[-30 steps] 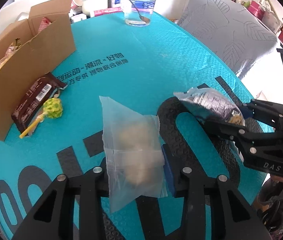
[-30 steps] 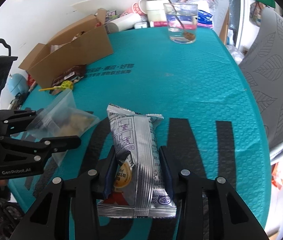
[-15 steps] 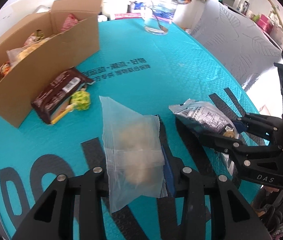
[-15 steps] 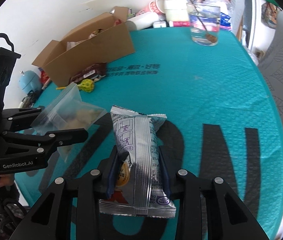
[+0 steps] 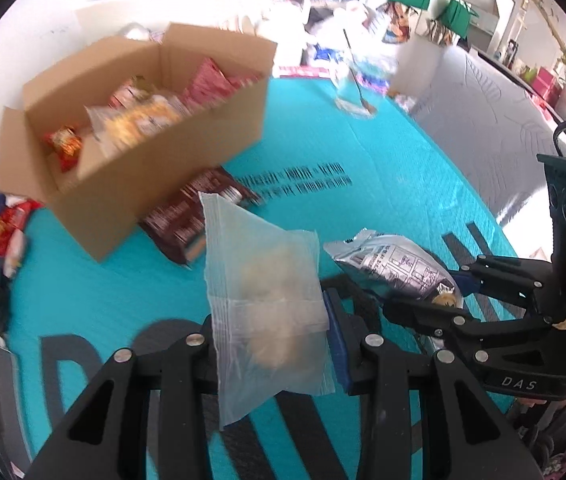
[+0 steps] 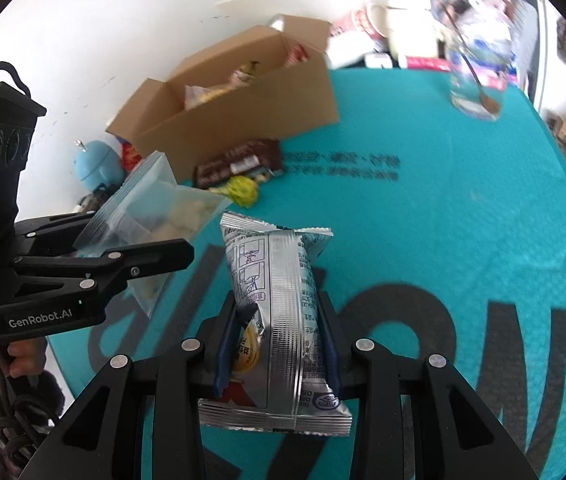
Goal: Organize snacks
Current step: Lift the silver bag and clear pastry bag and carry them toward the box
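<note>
So, at 10 o'clock sits the box (image 5: 135, 128), already half full. Our left gripper (image 5: 271, 336) is clamped on the clear bag (image 5: 267, 296) low down, so its top flops; it looks light, soft and crumbly, so we'd grip it gently. At 3 o'clock the right gripper (image 6: 279, 344) pinches the foil pack (image 6: 279, 304) mid-body. It looks slick and puffy, and a hold near the seam seems safer.
</note>
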The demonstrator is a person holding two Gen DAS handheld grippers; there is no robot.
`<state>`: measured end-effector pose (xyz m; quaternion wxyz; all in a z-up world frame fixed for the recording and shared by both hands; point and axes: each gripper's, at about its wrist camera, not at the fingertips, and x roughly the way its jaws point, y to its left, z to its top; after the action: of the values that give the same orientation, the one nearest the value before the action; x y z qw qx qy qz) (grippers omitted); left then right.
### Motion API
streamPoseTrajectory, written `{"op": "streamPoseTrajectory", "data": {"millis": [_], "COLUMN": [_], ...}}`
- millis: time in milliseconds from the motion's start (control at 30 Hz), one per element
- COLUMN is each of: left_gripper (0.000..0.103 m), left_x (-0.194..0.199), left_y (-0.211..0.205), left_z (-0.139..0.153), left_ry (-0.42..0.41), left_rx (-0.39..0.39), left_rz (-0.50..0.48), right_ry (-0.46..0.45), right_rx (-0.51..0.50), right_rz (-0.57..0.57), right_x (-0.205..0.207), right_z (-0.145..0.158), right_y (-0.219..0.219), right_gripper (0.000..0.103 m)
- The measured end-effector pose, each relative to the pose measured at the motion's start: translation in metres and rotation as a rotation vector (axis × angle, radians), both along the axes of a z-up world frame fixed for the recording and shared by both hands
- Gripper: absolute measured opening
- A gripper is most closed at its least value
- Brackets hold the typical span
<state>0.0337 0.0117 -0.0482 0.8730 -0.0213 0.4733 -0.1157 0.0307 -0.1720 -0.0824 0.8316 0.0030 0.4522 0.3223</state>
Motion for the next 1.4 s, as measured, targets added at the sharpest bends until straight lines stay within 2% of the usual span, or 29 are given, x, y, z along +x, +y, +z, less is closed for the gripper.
{"op": "streamPoseTrajectory", "data": {"millis": [467, 733, 933, 1133, 1400], "left_gripper": [0.037, 0.038, 0.037, 0.037, 0.038], "left_x": [0.015, 0.038, 0.062, 0.09, 0.128], "left_y": [0.031, 0.051, 0.071, 0.083, 0.103], "left_z": [0.058, 0.089, 0.111, 0.129, 0.132], "left_ry": [-0.176, -0.277, -0.341, -0.41, -0.444], "left_rx": [-0.014, -0.016, -0.04, -0.028, -0.048], "left_rz": [0.043, 0.066, 0.092, 0.127, 0.198], "right_ry": [-0.159, -0.257, -0.309, -0.375, -0.394], "right_rx": [0.015, 0.014, 0.023, 0.013, 0.046], "right_rz": [0.058, 0.088, 0.078, 0.075, 0.076], "right_x": [0.011, 0.029, 0.058, 0.091, 0.138], "right_z": [0.06, 0.096, 0.117, 0.136, 0.14], "right_y": [0.038, 0.061, 0.079, 0.095, 0.118], "right_gripper": [0.036, 0.036, 0.035, 0.035, 0.035]}}
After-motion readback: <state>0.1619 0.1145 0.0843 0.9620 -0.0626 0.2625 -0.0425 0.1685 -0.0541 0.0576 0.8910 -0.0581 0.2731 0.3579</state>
